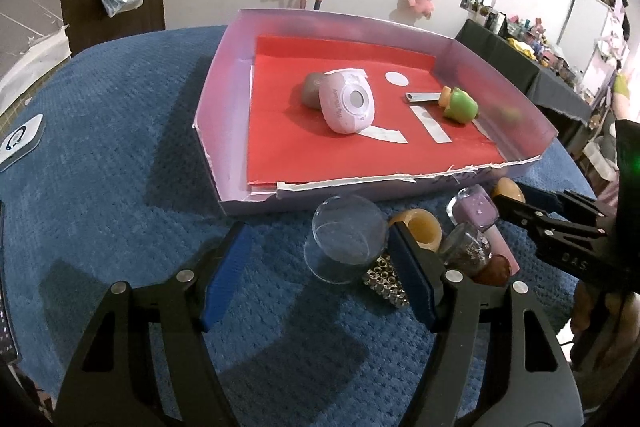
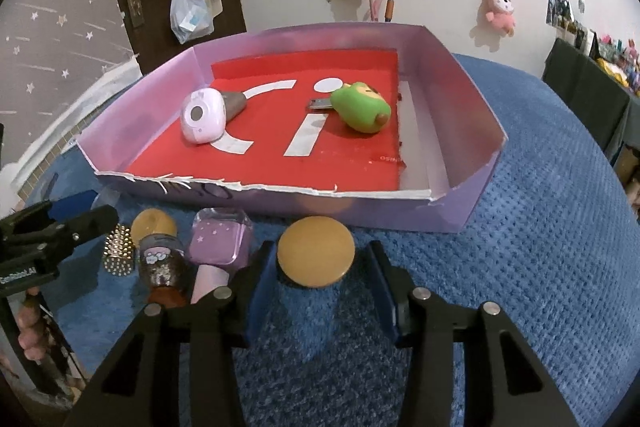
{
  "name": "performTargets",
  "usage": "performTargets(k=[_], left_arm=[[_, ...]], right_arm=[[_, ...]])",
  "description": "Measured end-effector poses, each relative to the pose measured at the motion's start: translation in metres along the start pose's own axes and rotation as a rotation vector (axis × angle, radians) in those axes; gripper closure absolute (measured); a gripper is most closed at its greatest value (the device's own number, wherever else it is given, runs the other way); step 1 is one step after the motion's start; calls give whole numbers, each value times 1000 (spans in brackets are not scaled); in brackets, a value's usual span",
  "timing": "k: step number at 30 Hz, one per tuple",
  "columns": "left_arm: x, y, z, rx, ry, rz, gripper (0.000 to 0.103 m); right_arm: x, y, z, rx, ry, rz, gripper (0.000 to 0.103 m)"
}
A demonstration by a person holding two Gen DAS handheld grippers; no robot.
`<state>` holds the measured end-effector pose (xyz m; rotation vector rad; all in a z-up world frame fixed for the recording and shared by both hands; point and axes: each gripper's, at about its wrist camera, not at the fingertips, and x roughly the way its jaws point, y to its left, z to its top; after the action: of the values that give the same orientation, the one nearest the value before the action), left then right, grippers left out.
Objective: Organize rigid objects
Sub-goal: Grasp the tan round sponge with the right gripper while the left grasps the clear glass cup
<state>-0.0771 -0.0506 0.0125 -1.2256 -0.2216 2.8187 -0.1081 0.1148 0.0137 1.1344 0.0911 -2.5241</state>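
A clear glass dome (image 1: 347, 239) stands on the blue cloth between the pads of my left gripper (image 1: 317, 231). It sits close to the right pad and well apart from the left one, so the gripper is open. My right gripper (image 2: 320, 247) is open around a round amber piece (image 2: 316, 251), with a sliver of cloth showing on its right side. Between the two grippers lie an amber cup (image 1: 420, 231), a purple cube bottle (image 2: 222, 237), a glitter bottle (image 2: 162, 259) and a studded piece (image 2: 118, 251). The purple box (image 2: 452, 99) holds a pink toy camera (image 2: 202, 117) and a green toy (image 2: 362, 109).
A small metal piece (image 2: 320, 103) and a grey object (image 1: 312, 89) also lie in the box. Blue textured cloth (image 1: 120, 167) covers the table, with a white device (image 1: 20, 143) at its left edge. Plush toys hang on the wall behind, and a cluttered dark table (image 1: 520, 67) stands at right.
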Motion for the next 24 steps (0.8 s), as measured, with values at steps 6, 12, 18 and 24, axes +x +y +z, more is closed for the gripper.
performTargets(k=[6, 12, 18, 24], left_arm=[[11, 5, 3, -24, 17, -37, 44], [15, -3, -3, 12, 20, -18, 58], [5, -2, -1, 5, -4, -27, 65], [-6, -4, -1, 6, -25, -41, 65]], right_arm=[[5, 4, 3, -27, -1, -28, 59], [4, 4, 2, -34, -3, -21, 63], [2, 2, 2, -20, -12, -5, 63], [-10, 1, 4, -5, -40, 17, 63]])
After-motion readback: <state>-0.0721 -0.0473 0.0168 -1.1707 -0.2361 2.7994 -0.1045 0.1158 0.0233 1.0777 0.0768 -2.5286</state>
